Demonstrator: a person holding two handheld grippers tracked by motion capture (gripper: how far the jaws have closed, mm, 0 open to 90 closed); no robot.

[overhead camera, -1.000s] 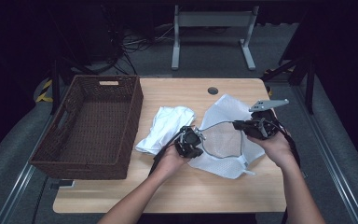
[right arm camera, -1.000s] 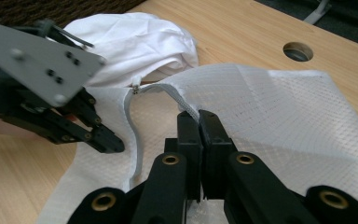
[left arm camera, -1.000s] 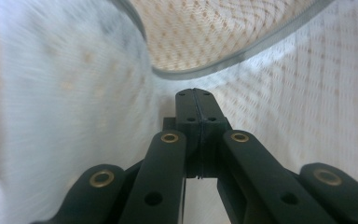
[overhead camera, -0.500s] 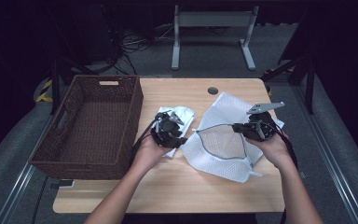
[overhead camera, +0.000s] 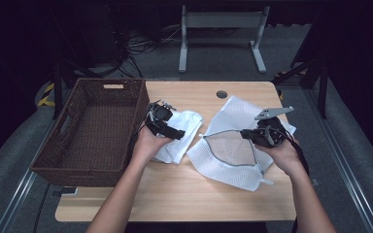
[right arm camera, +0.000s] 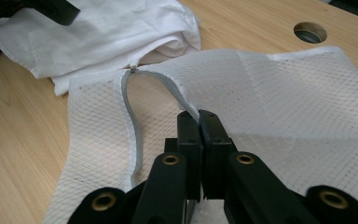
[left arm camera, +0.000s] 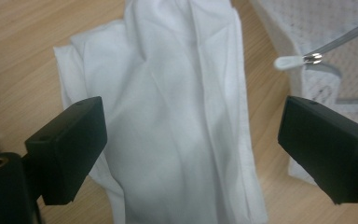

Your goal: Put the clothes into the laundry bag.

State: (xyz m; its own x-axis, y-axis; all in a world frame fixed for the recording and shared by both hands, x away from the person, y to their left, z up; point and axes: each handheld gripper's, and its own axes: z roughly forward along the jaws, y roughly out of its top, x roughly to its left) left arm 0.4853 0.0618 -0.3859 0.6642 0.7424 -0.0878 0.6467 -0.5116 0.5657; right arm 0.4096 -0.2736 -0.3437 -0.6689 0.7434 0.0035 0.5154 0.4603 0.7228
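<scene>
A white mesh laundry bag (overhead camera: 233, 158) lies on the right half of the wooden table (overhead camera: 184, 194), its grey zipper open. My right gripper (overhead camera: 248, 134) is shut on the bag's zipper edge (right arm camera: 186, 105) and lifts it a little. To the left lies a crumpled white cloth (overhead camera: 184, 131). My left gripper (overhead camera: 171, 130) hovers just above that cloth (left arm camera: 177, 116). Its jaws have just been opening and now stand wide apart, the pads pressing on nothing. The zipper pull (left arm camera: 289, 61) rests beside the cloth.
A dark wicker basket (overhead camera: 92, 131) stands on the left end of the table, close behind my left hand. A round cable hole (overhead camera: 222, 94) sits near the far edge. Bare wood stretches along the near edge.
My left gripper has let go of the mesh bag's opening, moved left and up to above the white cloth, and opened wide. The right gripper has stayed shut on the bag.
</scene>
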